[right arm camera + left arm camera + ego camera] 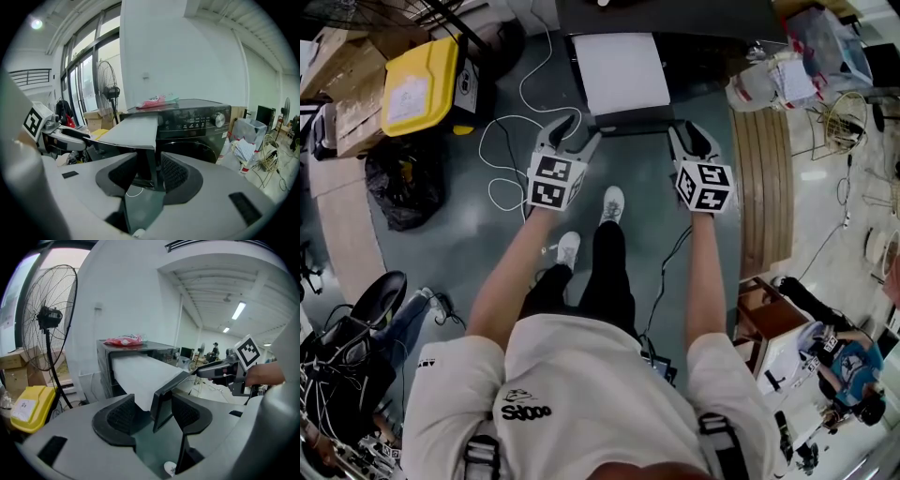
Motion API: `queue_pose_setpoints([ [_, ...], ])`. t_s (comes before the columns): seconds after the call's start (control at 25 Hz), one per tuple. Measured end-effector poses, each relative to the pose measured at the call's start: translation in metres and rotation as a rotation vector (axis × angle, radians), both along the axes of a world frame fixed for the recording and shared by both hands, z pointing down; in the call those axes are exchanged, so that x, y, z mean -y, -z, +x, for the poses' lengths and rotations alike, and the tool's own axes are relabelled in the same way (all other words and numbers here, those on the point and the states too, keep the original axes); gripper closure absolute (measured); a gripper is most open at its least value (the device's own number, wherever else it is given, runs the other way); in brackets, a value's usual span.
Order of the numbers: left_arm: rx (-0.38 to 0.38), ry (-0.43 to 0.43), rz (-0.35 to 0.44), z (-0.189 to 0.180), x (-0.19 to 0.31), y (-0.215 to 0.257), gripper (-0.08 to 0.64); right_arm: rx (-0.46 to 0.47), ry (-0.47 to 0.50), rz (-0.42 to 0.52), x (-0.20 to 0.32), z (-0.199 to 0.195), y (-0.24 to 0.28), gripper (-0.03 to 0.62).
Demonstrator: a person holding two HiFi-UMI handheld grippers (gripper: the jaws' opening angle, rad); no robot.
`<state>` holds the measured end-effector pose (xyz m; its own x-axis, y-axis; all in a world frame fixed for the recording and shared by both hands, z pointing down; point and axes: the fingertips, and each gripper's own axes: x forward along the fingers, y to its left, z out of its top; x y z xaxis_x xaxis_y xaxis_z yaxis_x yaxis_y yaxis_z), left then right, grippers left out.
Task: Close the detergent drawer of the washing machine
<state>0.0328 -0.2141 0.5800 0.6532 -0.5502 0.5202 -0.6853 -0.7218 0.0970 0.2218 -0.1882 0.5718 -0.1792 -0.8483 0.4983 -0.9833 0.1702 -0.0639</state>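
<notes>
Left hand-held gripper (579,131) and right hand-held gripper (690,136) straddle the detergent drawer (622,73) front, jaws unclenched; uneven pushing could jam it.

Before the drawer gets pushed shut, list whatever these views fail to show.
- Inside of the drawer: washed-out white in the head view, edge-on in both gripper views.
- Print on the control panel: too small to read in the right gripper view.
- Reddish packet on the washing machine: too small to identify in either gripper view.
</notes>
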Motion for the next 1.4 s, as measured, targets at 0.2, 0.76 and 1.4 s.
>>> queue_pose_setpoints([
  [0.2, -0.026, 0.016, 0.008, -0.001, 0.006, 0.001, 0.305, -0.027, 0.033, 0.003, 0.007, -0.001, 0.002, 0.448],
  [0.76, -0.021, 0.074, 0.013, -0.006, 0.044, 0.004, 0.307, -0.072, 0.081, 0.019, 0.046, -0.005, 0.005, 0.448],
  [1.4, -0.022, 0.149, 0.023, -0.007, 0.069, 0.005, 0.307, -0.069, 0.133, 0.028, 0.073, -0.005, 0.006, 0.445],
])
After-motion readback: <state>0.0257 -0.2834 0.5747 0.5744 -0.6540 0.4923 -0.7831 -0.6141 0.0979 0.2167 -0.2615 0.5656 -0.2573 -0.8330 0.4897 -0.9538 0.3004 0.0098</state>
